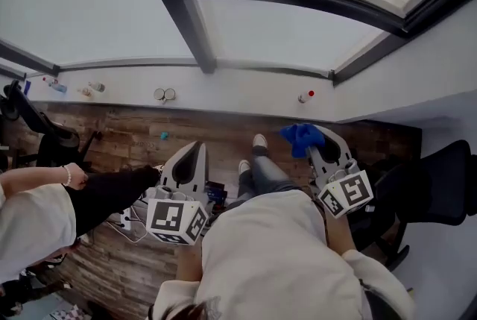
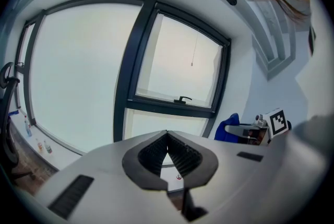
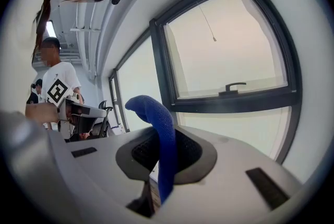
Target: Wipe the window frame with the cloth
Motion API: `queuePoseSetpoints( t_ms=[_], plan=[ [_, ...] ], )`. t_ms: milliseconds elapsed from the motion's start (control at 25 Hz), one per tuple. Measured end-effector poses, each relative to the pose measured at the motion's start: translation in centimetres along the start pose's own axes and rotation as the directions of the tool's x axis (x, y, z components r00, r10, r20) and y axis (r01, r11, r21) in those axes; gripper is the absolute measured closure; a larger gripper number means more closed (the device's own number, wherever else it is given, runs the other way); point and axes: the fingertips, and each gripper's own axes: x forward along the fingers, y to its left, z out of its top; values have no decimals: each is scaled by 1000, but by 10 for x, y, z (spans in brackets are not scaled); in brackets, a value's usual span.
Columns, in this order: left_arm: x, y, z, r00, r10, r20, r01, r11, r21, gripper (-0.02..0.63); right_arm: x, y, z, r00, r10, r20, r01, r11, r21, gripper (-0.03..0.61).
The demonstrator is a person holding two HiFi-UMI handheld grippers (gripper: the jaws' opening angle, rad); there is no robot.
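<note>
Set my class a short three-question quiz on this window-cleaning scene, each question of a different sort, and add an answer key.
1. Fill in the missing word: the left gripper has its fingers ____, with nothing between them.
2. What does the right gripper grip? A) a blue cloth B) a sponge C) nothing
3. True or false: the cloth is touching the window frame.

Key: 1 shut; 2 A; 3 false.
</note>
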Motion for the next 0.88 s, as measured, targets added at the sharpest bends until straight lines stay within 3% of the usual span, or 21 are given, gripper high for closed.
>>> queuePoseSetpoints(
  t_ms=[200,320,600,880],
  plan=[
    [33,35,7,1000,19,-10,-19,1000,-25,606,62,-8,5,1000,17,-23,-17,1000,-8,534],
    [68,50,29,1000,12,9,-11,1000,-11,605,107,-17,25,1000,19,5,-19,1000,-19,534],
    [147,73,94,994,-78,73,73,995,70,606,198,-36,72,998,49,38,-48,998,-45,534],
    [190,104,113,984,-173,33,170,982,78,605,247,-43,96,999,-16,51,19,999,-44,534]
  ],
)
